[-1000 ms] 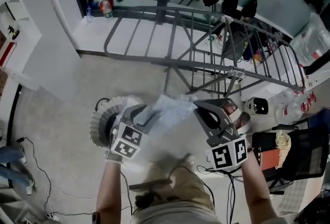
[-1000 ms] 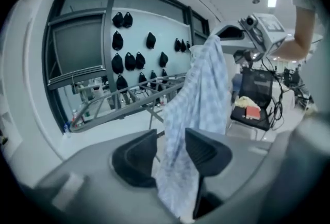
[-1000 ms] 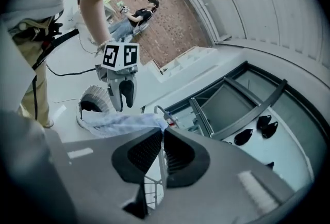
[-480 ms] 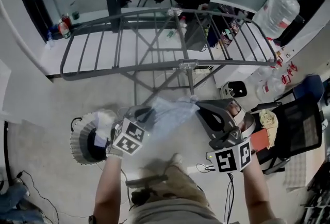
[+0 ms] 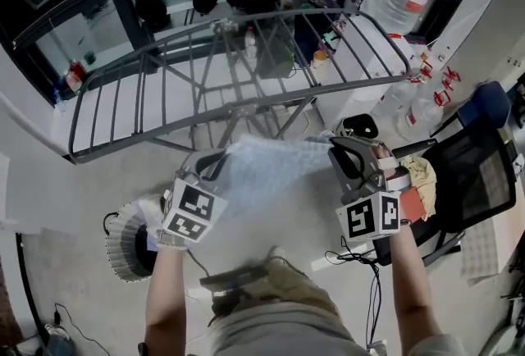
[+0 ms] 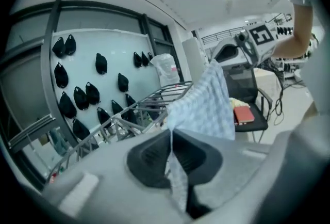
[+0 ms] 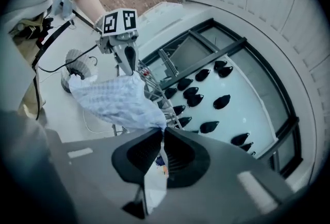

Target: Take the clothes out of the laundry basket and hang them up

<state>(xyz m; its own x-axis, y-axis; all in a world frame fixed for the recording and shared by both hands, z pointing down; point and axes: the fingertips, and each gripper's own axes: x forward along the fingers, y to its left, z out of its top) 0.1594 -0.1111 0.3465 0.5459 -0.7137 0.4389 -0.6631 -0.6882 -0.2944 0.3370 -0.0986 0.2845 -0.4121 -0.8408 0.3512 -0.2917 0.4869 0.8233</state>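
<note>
Standing on pale floor (image 5: pixel 82 182), grey drying rack (image 5: pixel 238 107); chair (image 5: pixel 472 174) beside.

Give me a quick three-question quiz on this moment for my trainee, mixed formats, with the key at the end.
1. True or false: the cloth is draped over the drying rack.
2. What grips the cloth? A) left gripper only B) right gripper only C) both
3. Fill in: the laundry basket stands on the ____.
Key: 1 false, it is stretched between the grippers, short of the rack. 2 C; the left jaws have just closed on it. 3 floor.
</note>
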